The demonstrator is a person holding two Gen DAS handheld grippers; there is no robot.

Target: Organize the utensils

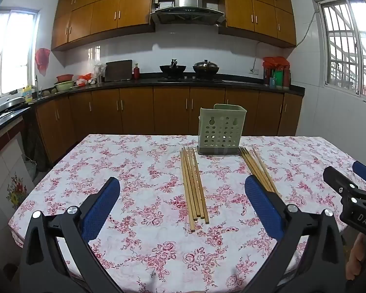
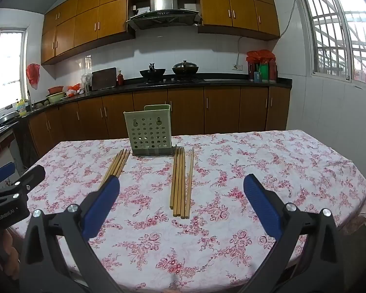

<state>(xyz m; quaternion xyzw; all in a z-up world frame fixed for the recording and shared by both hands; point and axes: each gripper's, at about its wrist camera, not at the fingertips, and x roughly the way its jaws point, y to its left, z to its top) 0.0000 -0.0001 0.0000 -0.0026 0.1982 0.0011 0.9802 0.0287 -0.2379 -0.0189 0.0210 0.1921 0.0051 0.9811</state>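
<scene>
**Lining up on two chopstick piles before the holder run**

Starting with the chopsticks: we've got two loose bundles lying flat on the floral tablecloth [image 1: 134,171]. The left bundle [image 1: 194,185] sits dead ahead of our left gripper [image 1: 181,207], between its blue pads, lengthwise along our line of sight, which we reckon makes a straight reach-and-pinch easy. The right bundle [image 2: 180,183] sits the same way ahead of the right gripper [image 2: 181,205], with one stick lying slightly apart from the rest on its right side.

Both bundles point at the green perforated holder [image 1: 220,129], which stands upright just past their far tips, between the two piles. Handy, since that's presumably where everything ends up.

Both grippers hover over the near table edge with fingers spread wide, nothing pinched. Each pile seems laid out for its own hand. Loose round sticks may roll or fan out when squeezed, so grabbing mid-length looks safest.
</scene>
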